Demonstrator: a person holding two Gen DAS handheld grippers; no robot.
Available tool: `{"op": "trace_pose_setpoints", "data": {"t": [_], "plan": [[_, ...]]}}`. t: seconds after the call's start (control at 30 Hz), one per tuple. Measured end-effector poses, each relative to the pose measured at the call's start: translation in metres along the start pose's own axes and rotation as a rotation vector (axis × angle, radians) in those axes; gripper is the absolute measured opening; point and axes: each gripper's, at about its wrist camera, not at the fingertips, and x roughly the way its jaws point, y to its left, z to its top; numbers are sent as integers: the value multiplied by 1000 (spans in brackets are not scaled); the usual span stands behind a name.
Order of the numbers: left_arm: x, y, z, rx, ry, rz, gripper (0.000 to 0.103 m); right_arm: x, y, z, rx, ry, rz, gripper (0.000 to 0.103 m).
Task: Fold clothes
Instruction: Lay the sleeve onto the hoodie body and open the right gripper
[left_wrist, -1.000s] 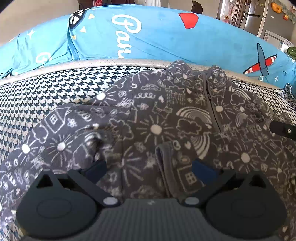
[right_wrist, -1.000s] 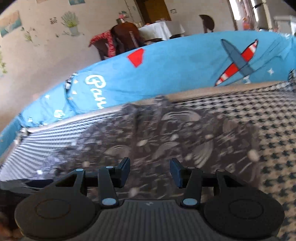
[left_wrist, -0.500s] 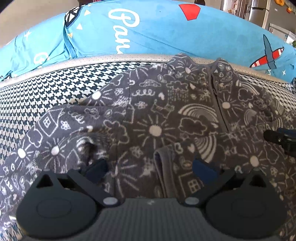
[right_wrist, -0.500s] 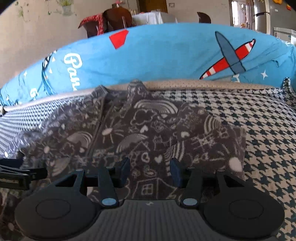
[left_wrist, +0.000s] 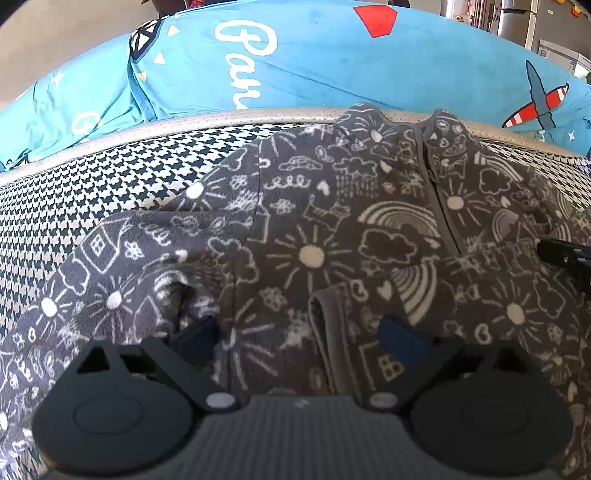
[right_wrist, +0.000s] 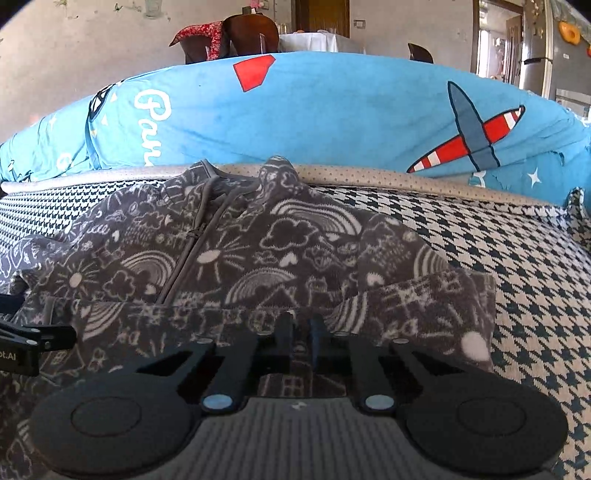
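A grey fleece jacket (left_wrist: 314, 236) with white doodle print and a front zip lies spread on a houndstooth-covered surface (left_wrist: 122, 177), collar at the far edge. My left gripper (left_wrist: 295, 336) rests low on it, open, with a folded cuff edge between the spread fingers. In the right wrist view the same jacket (right_wrist: 258, 251) has its right sleeve folded across the body. My right gripper (right_wrist: 300, 328) is shut on a fold of that fabric at the near hem. The right gripper's tip (left_wrist: 565, 254) shows at the left view's right edge.
A blue bedding roll (right_wrist: 314, 114) printed with a red-striped plane lies along the far edge. Houndstooth cover (right_wrist: 535, 280) stretches to the right of the jacket. Behind it stand a dark chair (right_wrist: 247, 37), a white-clothed table and a fridge (right_wrist: 535, 48).
My right gripper has closed from open onto the jacket's near fold and the view has steadied. The left gripper stays open and has shifted slightly forward.
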Motion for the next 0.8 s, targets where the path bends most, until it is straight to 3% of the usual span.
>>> {"op": "trace_pose_setpoints", "data": {"t": [0.37,0.63,0.67,0.8], "plan": [[-2,5,3,-36,-12,27,88,-7,2,10,21,-54,-18,4],[-3,10,5,-66,-15,39,90,-11,2,19,28,-86,-58,5],[-3,11,5,-68,-15,38,91,-12,2,19,34,-85,-50,5],[-4,11,5,-73,-16,40,93,-11,6,19,44,-52,115,9]]}}
